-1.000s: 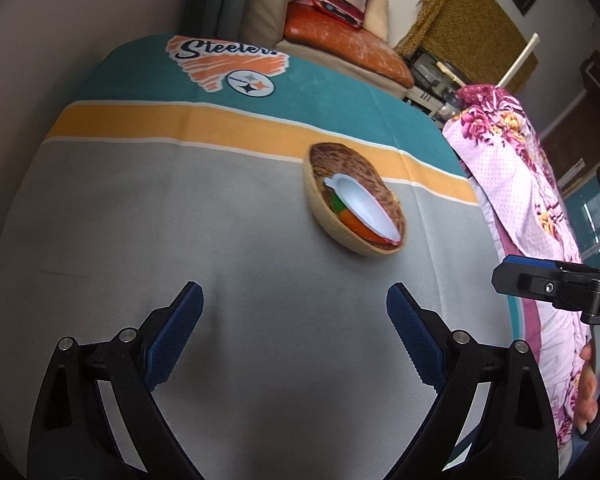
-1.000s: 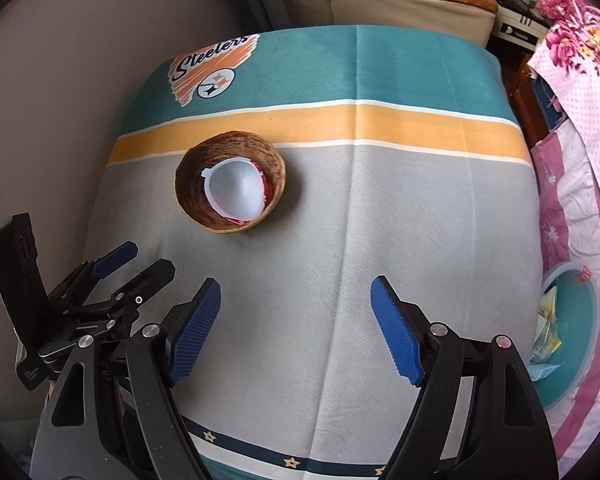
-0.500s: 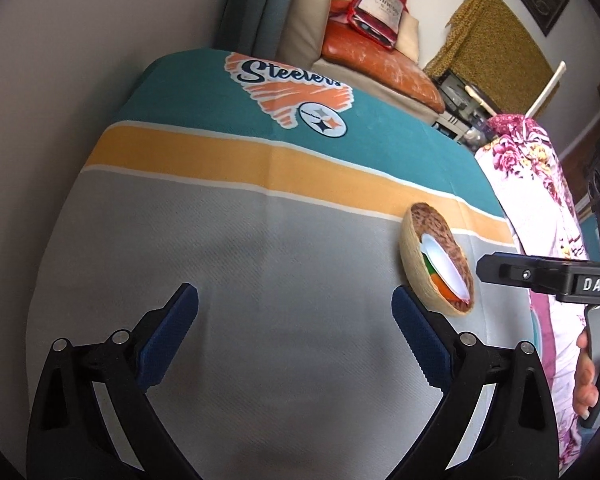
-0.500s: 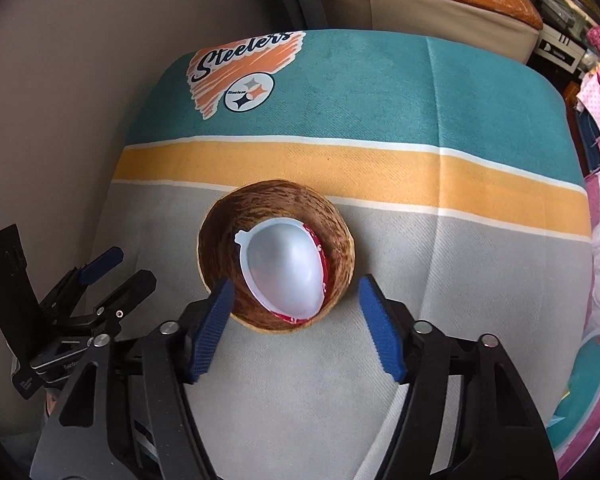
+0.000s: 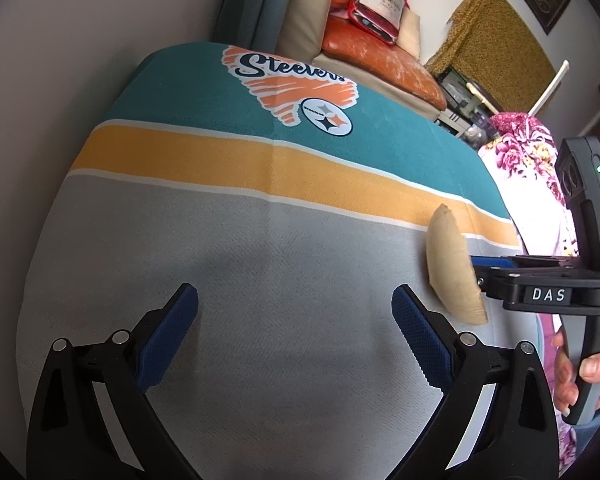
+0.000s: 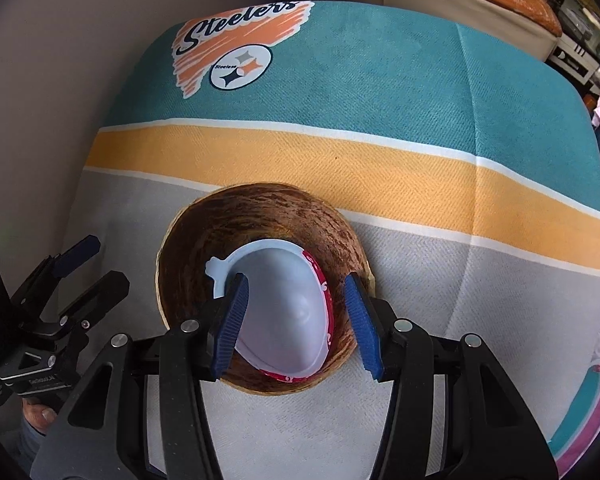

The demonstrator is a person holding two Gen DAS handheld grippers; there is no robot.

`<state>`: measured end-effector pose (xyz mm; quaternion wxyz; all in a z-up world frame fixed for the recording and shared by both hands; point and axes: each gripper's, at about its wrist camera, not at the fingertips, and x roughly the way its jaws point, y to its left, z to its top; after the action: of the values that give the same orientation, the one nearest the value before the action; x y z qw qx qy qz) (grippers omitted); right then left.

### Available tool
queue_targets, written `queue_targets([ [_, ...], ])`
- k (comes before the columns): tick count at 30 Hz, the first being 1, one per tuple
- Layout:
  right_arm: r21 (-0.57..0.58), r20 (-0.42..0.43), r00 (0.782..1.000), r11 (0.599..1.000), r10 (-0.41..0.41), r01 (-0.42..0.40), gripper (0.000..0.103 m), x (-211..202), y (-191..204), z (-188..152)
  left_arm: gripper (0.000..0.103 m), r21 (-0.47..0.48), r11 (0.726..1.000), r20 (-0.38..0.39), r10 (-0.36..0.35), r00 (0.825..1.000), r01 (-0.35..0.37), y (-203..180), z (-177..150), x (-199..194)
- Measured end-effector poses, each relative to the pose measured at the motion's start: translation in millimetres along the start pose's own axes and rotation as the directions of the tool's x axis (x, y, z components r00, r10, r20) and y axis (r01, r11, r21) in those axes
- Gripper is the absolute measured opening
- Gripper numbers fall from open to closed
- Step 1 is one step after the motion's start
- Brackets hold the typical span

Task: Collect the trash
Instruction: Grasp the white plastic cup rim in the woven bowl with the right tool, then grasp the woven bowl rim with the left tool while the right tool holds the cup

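Observation:
A brown woven bowl point(image 6: 260, 220) sits on the striped Steelers cloth. In it lies a white plastic cup point(image 6: 284, 304) with a red printed rim. My right gripper point(image 6: 294, 322) is open, low over the bowl, its blue pads on either side of the cup; the left pad looks against the cup's rim, the right pad apart from it. In the left wrist view the bowl point(image 5: 452, 268) shows side-on at the right, with the right gripper's body behind it. My left gripper point(image 5: 294, 344) is open and empty over the grey part of the cloth.
The cloth point(image 6: 380, 80) covers a table that stands against a wall on the left. A sofa with an orange cushion point(image 5: 380, 64) stands behind it. A pink floral fabric point(image 5: 528, 152) hangs beside the right edge.
My right gripper has come forward and down over the bowl, and its jaws have narrowed around the cup. My left gripper has swung left, so the bowl now shows at its right edge.

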<state>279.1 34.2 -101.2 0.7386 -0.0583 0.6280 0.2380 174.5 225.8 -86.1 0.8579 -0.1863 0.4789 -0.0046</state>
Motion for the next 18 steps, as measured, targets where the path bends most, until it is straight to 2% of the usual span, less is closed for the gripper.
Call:
queue_targets([
  [2, -0.021, -0.003, 1.000, 1.000, -0.014, 0.014, 0.016, 3, 4, -3, 0.098, -0.006, 1.000, -0.003, -0.001, 1.000, 0.001, 0, 0, 2],
  [7, -0.030, 0.026, 1.000, 1.000, -0.002, 0.003, 0.004, -6, 8, -7, 0.098, -0.003, 1.000, -0.005, -0.002, 1.000, 0.002, -2, -2, 2],
  [18, 0.006, 0.104, 0.995, 1.000, -0.014, 0.013, 0.004, -32, -2, -11, 0.098, 0.032, 0.999, -0.002, -0.020, 1.000, 0.020, -25, -5, -4],
])
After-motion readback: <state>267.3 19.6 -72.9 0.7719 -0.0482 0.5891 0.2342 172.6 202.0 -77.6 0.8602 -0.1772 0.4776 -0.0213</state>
